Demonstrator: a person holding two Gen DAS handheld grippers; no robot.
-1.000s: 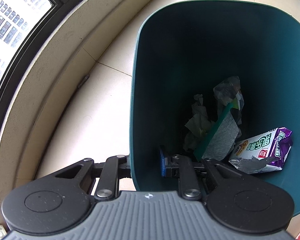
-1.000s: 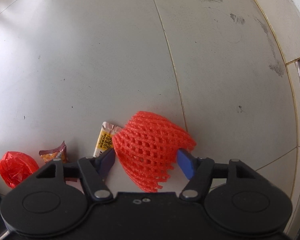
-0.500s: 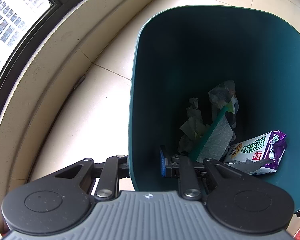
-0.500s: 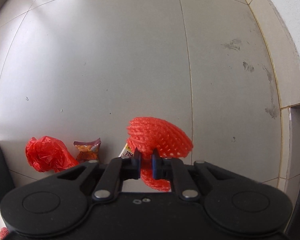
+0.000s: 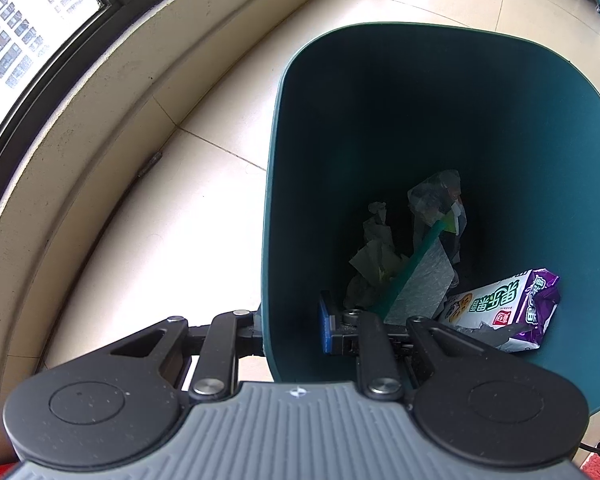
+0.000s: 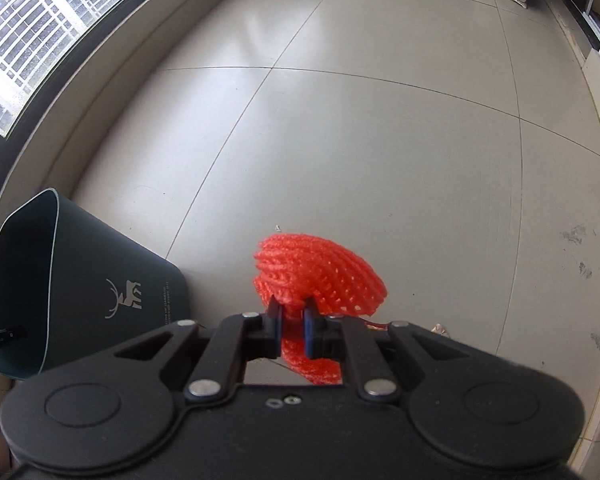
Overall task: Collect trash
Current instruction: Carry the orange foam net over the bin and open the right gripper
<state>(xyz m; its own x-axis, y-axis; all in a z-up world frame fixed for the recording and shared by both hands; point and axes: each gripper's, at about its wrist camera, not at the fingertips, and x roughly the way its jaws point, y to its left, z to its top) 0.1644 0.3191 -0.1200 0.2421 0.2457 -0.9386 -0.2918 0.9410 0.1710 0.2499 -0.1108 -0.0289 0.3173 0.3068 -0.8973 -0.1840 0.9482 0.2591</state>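
**Foam net gripped; bin held by its wall**

The right gripper [image 6: 291, 330] is closed on the red foam net [image 6: 320, 276], which is pinched between the two pads and bulges out beyond them, clear of the tiled floor [image 6: 380, 140]. The lower end of the net is seen hanging below the pads. The jaws have just been closing, with the net between them.

The left gripper [image 5: 290, 330] is clamped on the near wall of the dark green bin [image 5: 500, 140]: one finger is placed outside the wall, the blue-padded finger [image 5: 325, 326] inside. In the right wrist view the bin is seen tilted, its mouth turned away from the net.

Inside the bin, crumpled paper [image 5: 374, 256], a clear plastic wrapper [image 5: 434, 196], a flat green-edged packet [image 5: 420, 280] and a purple-and-white snack bag [image 5: 508, 308] are noted. A window [image 5: 28, 24] is recorded along the floor's edge.
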